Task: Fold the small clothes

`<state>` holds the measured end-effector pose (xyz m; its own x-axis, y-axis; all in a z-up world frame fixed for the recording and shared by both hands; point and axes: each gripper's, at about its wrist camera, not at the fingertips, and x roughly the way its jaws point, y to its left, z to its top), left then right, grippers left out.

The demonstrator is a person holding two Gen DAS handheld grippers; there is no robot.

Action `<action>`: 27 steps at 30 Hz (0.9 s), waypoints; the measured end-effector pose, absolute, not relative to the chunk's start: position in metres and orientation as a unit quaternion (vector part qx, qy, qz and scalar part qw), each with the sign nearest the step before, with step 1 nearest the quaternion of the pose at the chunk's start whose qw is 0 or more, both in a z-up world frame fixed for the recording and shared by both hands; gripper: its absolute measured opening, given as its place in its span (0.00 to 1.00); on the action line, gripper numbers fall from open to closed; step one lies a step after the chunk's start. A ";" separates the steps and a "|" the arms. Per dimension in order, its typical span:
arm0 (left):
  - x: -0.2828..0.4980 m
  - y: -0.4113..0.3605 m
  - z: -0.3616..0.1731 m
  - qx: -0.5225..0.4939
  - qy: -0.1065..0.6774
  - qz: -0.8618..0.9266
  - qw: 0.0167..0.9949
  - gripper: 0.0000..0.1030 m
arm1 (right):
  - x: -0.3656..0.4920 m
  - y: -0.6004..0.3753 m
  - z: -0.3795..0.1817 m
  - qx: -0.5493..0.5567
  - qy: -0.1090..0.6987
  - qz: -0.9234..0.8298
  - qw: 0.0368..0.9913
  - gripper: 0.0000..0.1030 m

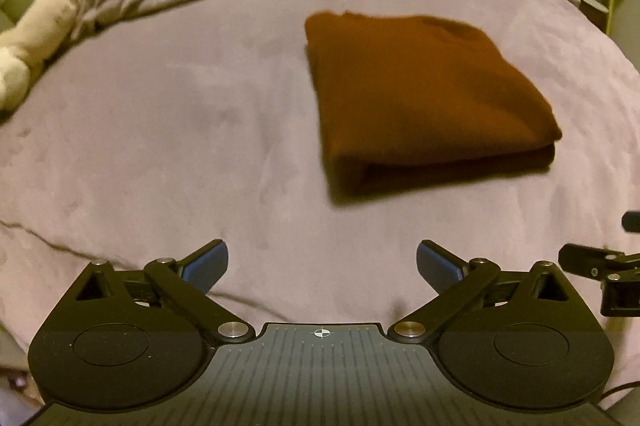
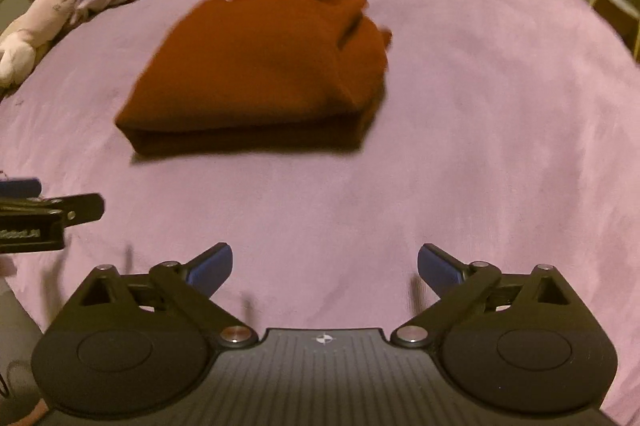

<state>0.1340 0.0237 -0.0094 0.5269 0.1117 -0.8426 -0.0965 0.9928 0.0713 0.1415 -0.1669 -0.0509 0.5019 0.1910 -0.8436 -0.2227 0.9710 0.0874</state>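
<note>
On the bed point(image 1: 160, 145), the folded rust-brown garment point(image 1: 424, 93) lies well ahead of both grippers, left gripper point(image 1: 322, 262) and right gripper point(image 2: 325, 264), whose fingers are spread wide, touching nothing.

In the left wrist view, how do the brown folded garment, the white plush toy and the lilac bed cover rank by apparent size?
1. lilac bed cover: fills most of the view.
2. brown folded garment.
3. white plush toy: looks smallest, but it lies farther away and the frame edge cuts it off, so this is unsure.
</note>
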 end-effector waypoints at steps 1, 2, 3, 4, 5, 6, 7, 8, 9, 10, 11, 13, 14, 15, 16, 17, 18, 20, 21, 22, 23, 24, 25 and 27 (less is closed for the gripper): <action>0.135 0.024 -0.005 0.004 0.480 0.059 0.875 1.00 | 0.140 -0.165 -0.045 -0.019 0.474 0.121 0.872 0.96; 0.137 0.025 -0.002 -0.001 0.477 0.058 0.877 1.00 | 0.140 -0.162 -0.039 -0.021 0.463 0.117 0.878 0.96; 0.138 0.026 0.002 -0.007 0.473 0.060 0.879 1.00 | 0.141 -0.161 -0.034 -0.019 0.458 0.111 0.882 0.96; 0.140 0.026 0.005 -0.012 0.469 0.063 0.881 1.00 | 0.143 -0.159 -0.029 -0.014 0.457 0.107 0.883 0.96; 0.143 0.026 0.007 -0.015 0.468 0.064 0.881 1.00 | 0.146 -0.158 -0.027 -0.011 0.457 0.108 0.883 0.96; 0.145 0.025 0.008 -0.017 0.469 0.067 0.880 1.00 | 0.148 -0.157 -0.026 -0.011 0.457 0.109 0.883 0.96; 0.148 0.024 0.010 -0.018 0.471 0.069 0.879 1.00 | 0.149 -0.154 -0.023 -0.013 0.455 0.105 0.884 0.96; 0.151 0.022 0.009 -0.017 0.472 0.067 0.879 1.00 | 0.153 -0.147 -0.022 -0.017 0.452 0.101 0.886 0.96; 0.153 0.020 0.009 -0.015 0.476 0.064 0.877 1.00 | 0.155 -0.143 -0.021 -0.025 0.452 0.097 0.886 0.96; 0.155 0.018 0.008 -0.014 0.479 0.062 0.875 1.00 | 0.157 -0.139 -0.021 -0.035 0.457 0.093 0.884 0.96; 0.156 0.017 0.007 -0.014 0.482 0.060 0.874 1.00 | 0.158 -0.138 -0.021 -0.042 0.462 0.088 0.882 0.96; 0.156 0.015 0.005 -0.010 0.484 0.059 0.873 1.00 | 0.161 -0.136 -0.020 -0.044 0.465 0.080 0.881 0.96; 0.156 0.014 0.005 -0.006 0.484 0.061 0.873 1.00 | 0.159 -0.136 -0.018 -0.041 0.463 0.079 0.882 0.96; 0.155 0.013 0.003 -0.001 0.484 0.063 0.873 1.00 | 0.159 -0.136 -0.017 -0.037 0.462 0.076 0.883 0.96; 0.154 0.012 0.003 0.002 0.484 0.064 0.873 1.00 | 0.159 -0.136 -0.016 -0.035 0.461 0.074 0.884 0.96; 0.154 0.010 0.002 0.005 0.484 0.065 0.873 1.00 | 0.159 -0.136 -0.015 -0.035 0.461 0.072 0.884 0.96; 0.153 0.009 0.001 0.006 0.484 0.066 0.872 1.00 | 0.159 -0.136 -0.014 -0.036 0.460 0.070 0.885 0.96; 0.153 0.009 0.001 0.006 0.486 0.065 0.872 1.00 | 0.159 -0.135 -0.013 -0.043 0.456 0.068 0.887 0.96; 0.152 0.009 0.001 0.005 0.486 0.065 0.871 1.00 | 0.159 -0.135 -0.013 -0.046 0.455 0.066 0.887 0.96; 0.152 0.010 0.001 0.004 0.487 0.066 0.871 1.00 | 0.158 -0.134 -0.013 -0.049 0.454 0.064 0.887 0.96; 0.152 0.010 0.001 0.004 0.487 0.066 0.871 1.00 | 0.158 -0.134 -0.013 -0.049 0.453 0.065 0.888 0.96; 0.152 0.010 0.002 0.004 0.487 0.066 0.871 1.00 | 0.158 -0.134 -0.014 -0.048 0.454 0.066 0.887 0.96; 0.152 0.010 0.002 0.004 0.486 0.066 0.871 1.00 | 0.158 -0.135 -0.014 -0.046 0.456 0.065 0.887 0.96; 0.152 0.010 0.002 0.004 0.486 0.066 0.871 1.00 | 0.158 -0.136 -0.015 -0.043 0.457 0.063 0.886 0.96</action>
<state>0.1519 0.0101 0.0021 0.5181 0.1178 -0.8472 -0.1110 0.9914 0.0700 0.1577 -0.1355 -0.0147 0.5743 0.0719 -0.8155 -0.1512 0.9883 -0.0194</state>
